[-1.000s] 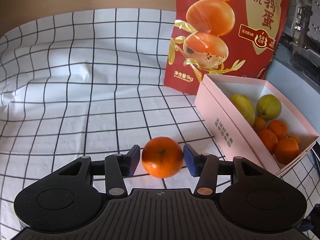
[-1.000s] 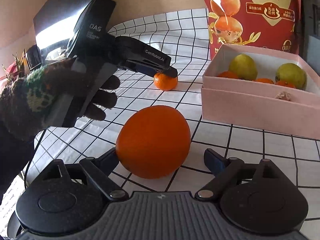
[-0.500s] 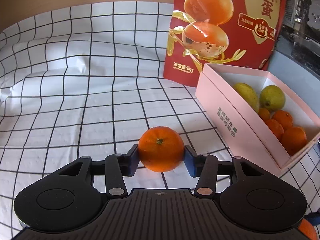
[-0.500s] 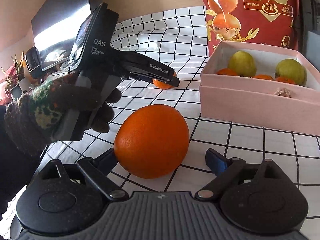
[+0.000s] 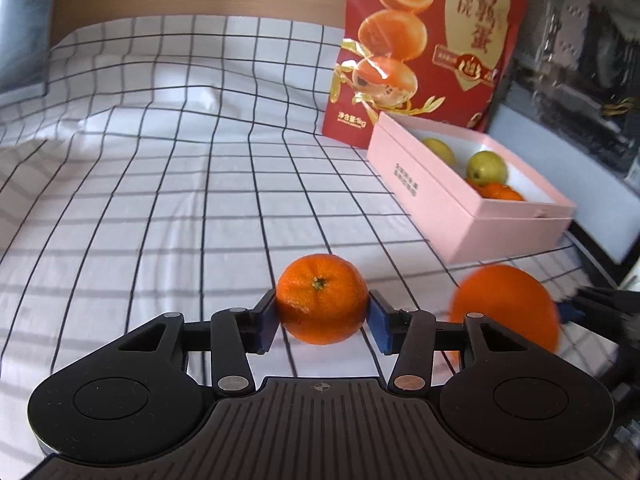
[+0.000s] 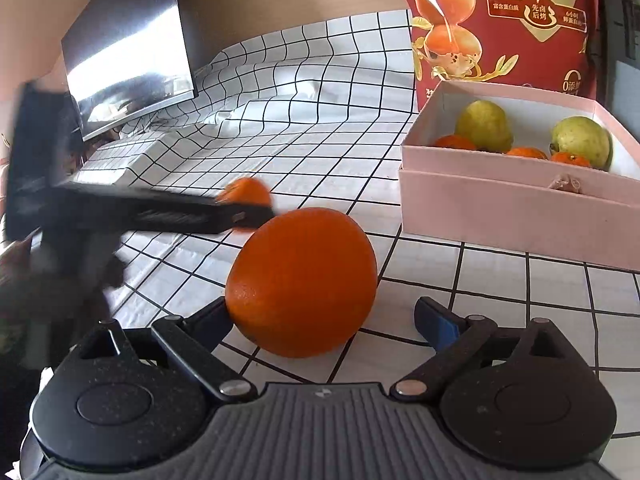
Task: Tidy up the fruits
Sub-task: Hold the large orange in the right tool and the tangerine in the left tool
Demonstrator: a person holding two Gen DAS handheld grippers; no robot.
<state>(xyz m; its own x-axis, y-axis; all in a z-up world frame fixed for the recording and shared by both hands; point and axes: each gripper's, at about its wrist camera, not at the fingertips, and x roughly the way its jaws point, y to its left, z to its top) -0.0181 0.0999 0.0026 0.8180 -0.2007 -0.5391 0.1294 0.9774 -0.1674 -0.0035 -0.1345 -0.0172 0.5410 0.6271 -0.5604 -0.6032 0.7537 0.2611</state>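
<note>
Mandarin [image 5: 322,299] sits clamped in our left gripper [image 5: 322,320]; our right gripper [image 6: 326,316] stands wide around the orange [image 6: 301,282].

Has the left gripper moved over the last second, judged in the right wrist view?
Yes. The left gripper, shut on the small mandarin, has come nearer the big orange, away from the pink box.

I see a white cloth [image 5: 160,208] with a black grid, a bright orange mandarin [image 5: 322,298], a bigger deep-orange orange [image 6: 302,280], and a pale pink box [image 6: 516,216], white inside, with yellow-green pears [image 6: 580,140] and small orange fruit. Red bag [image 5: 424,52] with gold and orange print. Both hand-held grippers are black with blue pads [image 5: 378,326].
</note>
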